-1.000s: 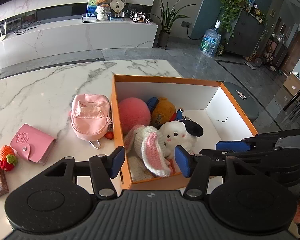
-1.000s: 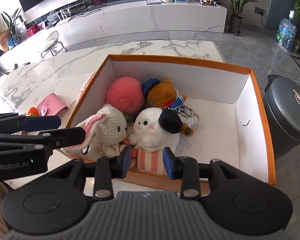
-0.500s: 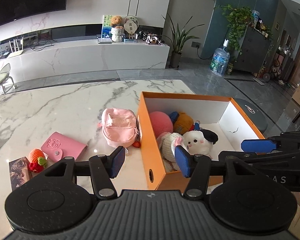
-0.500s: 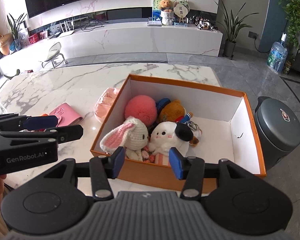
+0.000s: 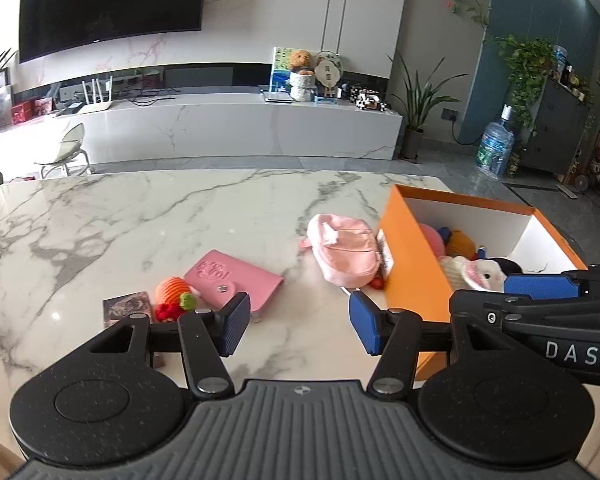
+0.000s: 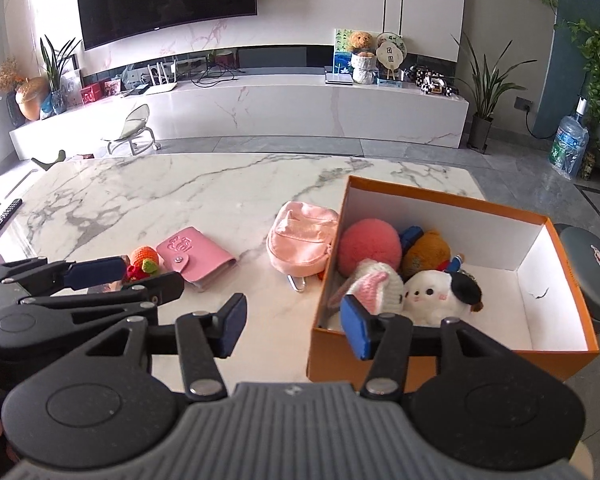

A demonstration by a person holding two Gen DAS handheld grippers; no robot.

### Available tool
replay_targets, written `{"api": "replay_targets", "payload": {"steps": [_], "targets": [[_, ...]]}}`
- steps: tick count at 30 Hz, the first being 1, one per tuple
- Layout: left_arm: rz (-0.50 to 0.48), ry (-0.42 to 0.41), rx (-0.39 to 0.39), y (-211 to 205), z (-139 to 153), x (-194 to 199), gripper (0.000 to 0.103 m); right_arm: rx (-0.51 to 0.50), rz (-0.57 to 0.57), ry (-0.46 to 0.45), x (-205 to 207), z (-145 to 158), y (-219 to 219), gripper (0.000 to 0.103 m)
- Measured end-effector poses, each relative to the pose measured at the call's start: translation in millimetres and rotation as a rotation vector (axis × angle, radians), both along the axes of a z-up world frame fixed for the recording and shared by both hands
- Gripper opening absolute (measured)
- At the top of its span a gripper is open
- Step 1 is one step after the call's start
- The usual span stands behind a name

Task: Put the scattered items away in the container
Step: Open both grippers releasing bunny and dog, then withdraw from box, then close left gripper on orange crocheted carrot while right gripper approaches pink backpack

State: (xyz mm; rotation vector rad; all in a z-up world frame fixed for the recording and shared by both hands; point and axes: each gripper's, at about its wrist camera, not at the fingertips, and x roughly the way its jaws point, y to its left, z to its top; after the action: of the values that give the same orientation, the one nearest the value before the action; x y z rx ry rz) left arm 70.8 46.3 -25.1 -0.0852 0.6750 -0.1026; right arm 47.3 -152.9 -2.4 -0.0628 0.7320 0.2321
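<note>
Holding both grippers empty above table: left gripper [image 5: 298, 328] parted; right gripper [image 6: 292, 326] jaws just opened, nothing between. We count card holder [image 6: 194, 258], crochet carrot [image 6: 143, 265], small card [image 5: 127, 306], pink backpack [image 6: 302, 246] outstanding. Farther right, orange box [image 6: 420, 354] contains plush toys [image 6: 440, 290].

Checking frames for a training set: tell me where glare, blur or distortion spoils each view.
Left wrist view: fisheye bends the marble table edge; window glare whitens the far left; pink wallet sharp. Right wrist view: same barrel bend, washed-out top left, orange box crisp.
</note>
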Motion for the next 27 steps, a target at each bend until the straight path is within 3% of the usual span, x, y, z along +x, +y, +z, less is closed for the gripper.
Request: {"api": "replay_targets", "payload": {"steps": [14,22,27], "targets": [[0.169,0.102,-0.042,77.1,-47.5,13.9,0.065,-0.062,0.035,0.038,21.7,-54.3,65.7,0.056],[0.177,0.095,-0.023,85.2,-62.0,36.0,0.065,-0.068,0.019,0.066,49.5,-81.8,80.6,0.056],[0.166,0.094,0.009,83.2,-71.8,53.9,0.065,-0.11,0.019,0.025,66.9,-91.5,93.7,0.056]]}}
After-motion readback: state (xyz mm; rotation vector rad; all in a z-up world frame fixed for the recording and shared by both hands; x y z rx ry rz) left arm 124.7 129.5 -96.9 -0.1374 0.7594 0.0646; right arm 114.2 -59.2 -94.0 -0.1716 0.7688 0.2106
